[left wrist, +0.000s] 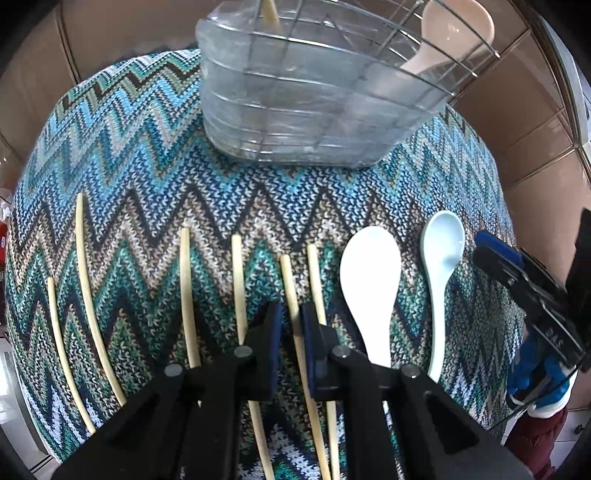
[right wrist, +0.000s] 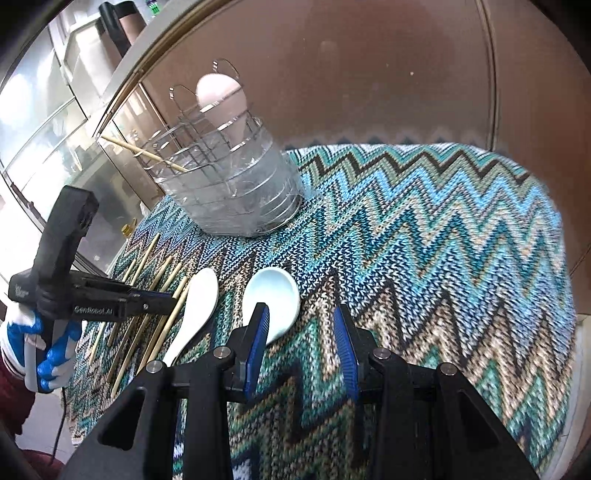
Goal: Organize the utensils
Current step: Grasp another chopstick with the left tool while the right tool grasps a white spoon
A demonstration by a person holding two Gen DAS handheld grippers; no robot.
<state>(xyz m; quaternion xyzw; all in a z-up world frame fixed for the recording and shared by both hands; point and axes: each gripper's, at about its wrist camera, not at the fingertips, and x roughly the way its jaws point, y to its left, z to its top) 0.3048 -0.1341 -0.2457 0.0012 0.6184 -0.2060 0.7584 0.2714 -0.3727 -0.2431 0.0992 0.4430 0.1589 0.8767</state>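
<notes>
Several pale chopsticks (left wrist: 186, 295) lie side by side on the zigzag cloth (left wrist: 147, 166). My left gripper (left wrist: 291, 317) has its blue pads close either side of one chopstick (left wrist: 291, 295); a narrow gap shows. A white spoon (left wrist: 369, 277) and a light blue spoon (left wrist: 441, 251) lie to the right. My right gripper (right wrist: 301, 317) is open, just right of the light blue spoon (right wrist: 275, 299). A clear wire-framed holder (left wrist: 314, 92) stands behind, holding a pink spoon (left wrist: 454, 33) and one chopstick (left wrist: 269, 14).
The right gripper body and a blue-gloved hand (left wrist: 535, 373) show at the right edge of the left wrist view. The left gripper (right wrist: 147, 301) shows in the right wrist view over the chopsticks. A brown wall (right wrist: 369, 74) is behind the table.
</notes>
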